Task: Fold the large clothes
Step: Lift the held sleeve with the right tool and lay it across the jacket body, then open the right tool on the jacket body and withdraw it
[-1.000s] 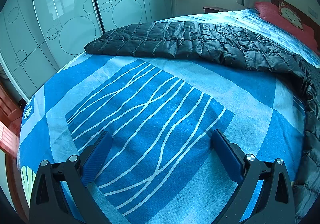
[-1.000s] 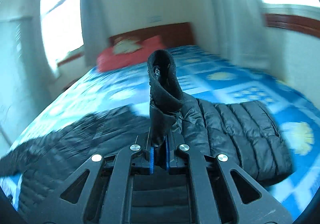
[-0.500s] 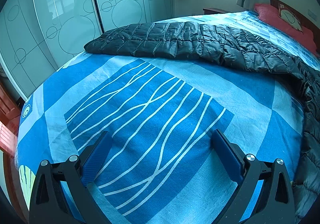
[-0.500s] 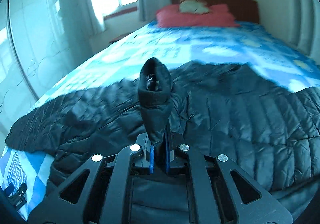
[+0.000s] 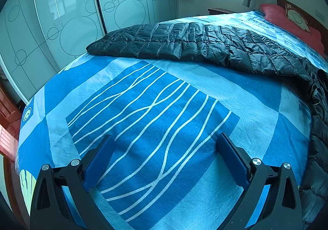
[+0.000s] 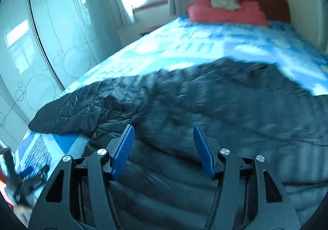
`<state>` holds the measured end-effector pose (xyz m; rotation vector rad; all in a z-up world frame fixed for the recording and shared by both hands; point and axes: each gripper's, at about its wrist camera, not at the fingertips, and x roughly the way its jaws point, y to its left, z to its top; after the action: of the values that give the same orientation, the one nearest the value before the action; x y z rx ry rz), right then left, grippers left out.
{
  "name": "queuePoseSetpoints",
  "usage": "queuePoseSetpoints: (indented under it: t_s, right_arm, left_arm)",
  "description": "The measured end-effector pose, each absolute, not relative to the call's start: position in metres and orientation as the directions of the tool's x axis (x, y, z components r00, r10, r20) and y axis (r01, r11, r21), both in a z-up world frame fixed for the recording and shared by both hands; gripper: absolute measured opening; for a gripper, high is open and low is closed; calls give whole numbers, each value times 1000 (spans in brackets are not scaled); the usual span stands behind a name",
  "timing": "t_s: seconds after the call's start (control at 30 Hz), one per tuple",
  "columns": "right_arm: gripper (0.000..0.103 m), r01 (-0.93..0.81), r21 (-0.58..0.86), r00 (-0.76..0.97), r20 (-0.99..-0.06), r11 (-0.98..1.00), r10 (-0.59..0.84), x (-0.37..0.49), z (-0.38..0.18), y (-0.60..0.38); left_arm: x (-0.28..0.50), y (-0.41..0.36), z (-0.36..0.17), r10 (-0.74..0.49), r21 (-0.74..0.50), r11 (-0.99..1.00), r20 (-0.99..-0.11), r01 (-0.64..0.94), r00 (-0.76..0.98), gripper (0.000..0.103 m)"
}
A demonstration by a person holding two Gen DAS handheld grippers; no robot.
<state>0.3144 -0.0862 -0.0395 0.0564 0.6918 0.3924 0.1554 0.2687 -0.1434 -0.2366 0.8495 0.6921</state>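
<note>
Our right gripper (image 6: 164, 148) is opening, blue ribbed pads parting with nothing between them, directly above the black quilted down jacket (image 6: 205, 117) on the blue patterned bedsheet (image 6: 194, 49). The jacket sprawls just ahead and beneath us, its long sleeve (image 6: 78, 113) running left towards the mirrored wardrobe (image 6: 41, 45). Our left gripper (image 5: 164, 160) hangs wide and empty over bare sheet, well apart from the jacket, so we judge the right the nearer. The shell looks slick, puffy, stitched in soft channels; it should slide and slump.
</note>
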Motion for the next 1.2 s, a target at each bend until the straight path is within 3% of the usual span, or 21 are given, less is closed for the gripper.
queuePoseSetpoints:
  t_s: [0.13, 0.23, 0.33, 0.43, 0.6, 0.73, 0.93, 1.2]
  right_arm:
    - [30, -110, 132, 780, -603, 985, 168, 310, -28, -204]
    - [20, 96, 141, 769, -639, 985, 17, 318, -40, -297]
    - [20, 172, 114, 700, -713, 979, -40, 327, -68, -344]
    - [17, 146, 111, 616, -787, 983, -3, 338, -111, -355]
    - [18, 135, 104, 638, -770, 985, -6, 336, -95, -350]
    - [20, 173, 153, 716, -697, 973, -18, 344, -63, -362]
    - [20, 191, 154, 610, -793, 969, 6, 387, -108, -376]
    - [23, 204, 164, 701, -713, 965, -27, 412, -54, -379]
  left_arm:
    - [155, 269, -144, 467, 76, 759, -756, -646, 459, 99]
    - [155, 269, -143, 469, 79, 759, -755, -647, 458, 99]
    - [156, 269, -143, 470, 81, 759, -755, -647, 457, 99]
    - [156, 268, -144, 473, 87, 758, -755, -647, 454, 99]
    - [157, 268, -143, 475, 89, 758, -755, -646, 452, 99]
    - [157, 268, -143, 477, 92, 758, -754, -646, 452, 99]
    - [157, 268, -143, 477, 91, 758, -753, -646, 453, 99]
    - [157, 268, -143, 477, 91, 758, -753, -646, 453, 99]
